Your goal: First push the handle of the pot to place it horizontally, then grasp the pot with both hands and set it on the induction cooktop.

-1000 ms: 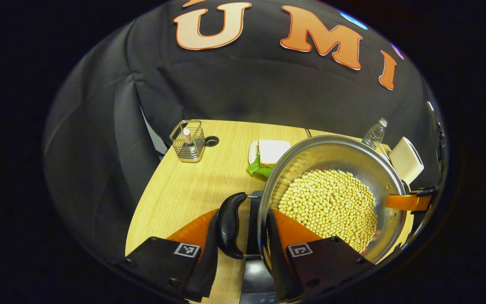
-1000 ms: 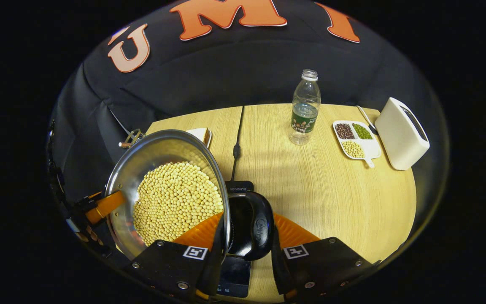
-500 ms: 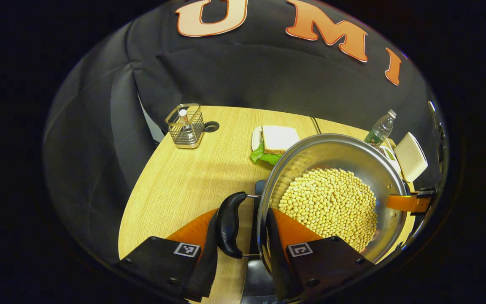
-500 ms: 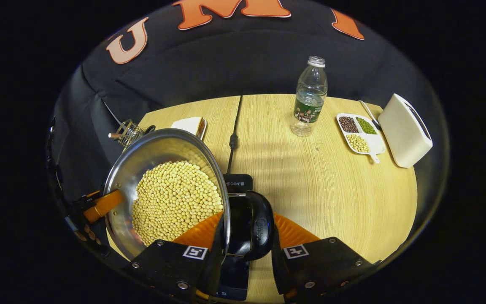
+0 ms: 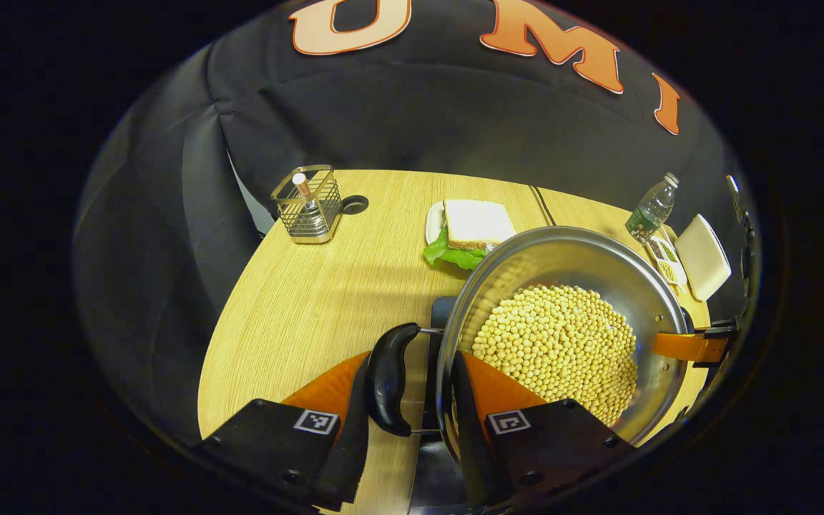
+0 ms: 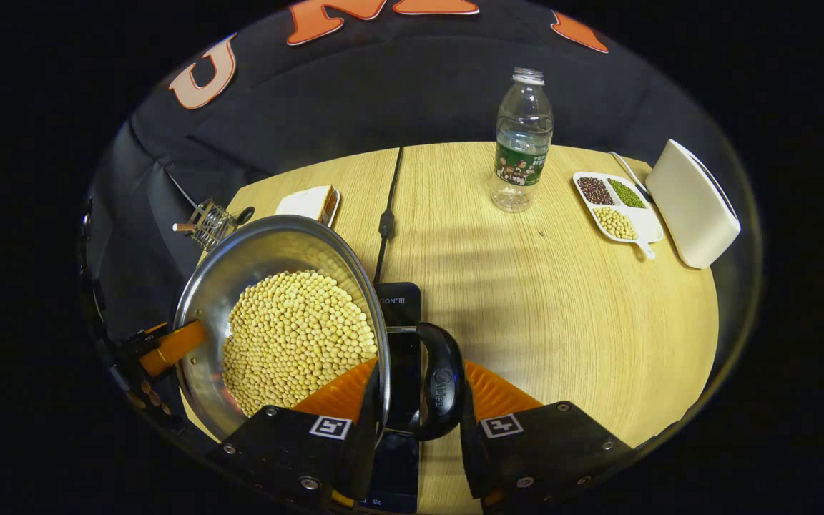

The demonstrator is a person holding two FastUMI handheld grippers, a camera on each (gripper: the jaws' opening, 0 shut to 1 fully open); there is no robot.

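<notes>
Left gripper view: the left tool (image 5: 406, 400) is clenched on the black curved side handle (image 5: 388, 379) of the round stainless-steel pot (image 5: 526, 261), one finger outside the handle and the other inside the pot wall. The pot holds a bed of pale yellow soybeans (image 5: 558, 343). It sits above the black flat induction cooktop (image 5: 435, 458), whose surface shows beneath the handle; whether the base touches the cooktop cannot be told. At the pot's far rim the right tool (image 5: 691, 345) shows in this view.

Right gripper view: the right tool (image 6: 418, 408) is clenched on the pot's other black side handle (image 6: 442, 383), with one finger inside the rim and one outside the handle. The cooktop (image 6: 399, 315) lies directly under this handle, its black cable (image 6: 385, 214) running away across the light wooden counter (image 6: 569, 315).

Elsewhere on the counter: a clear plastic bottle with green label (image 6: 521, 143), a white divided dish of mixed beans (image 6: 616, 214), a white boxy appliance (image 6: 691, 204), a sandwich with lettuce on a white plate (image 5: 471, 229), and a wire mesh holder (image 5: 308, 204).
</notes>
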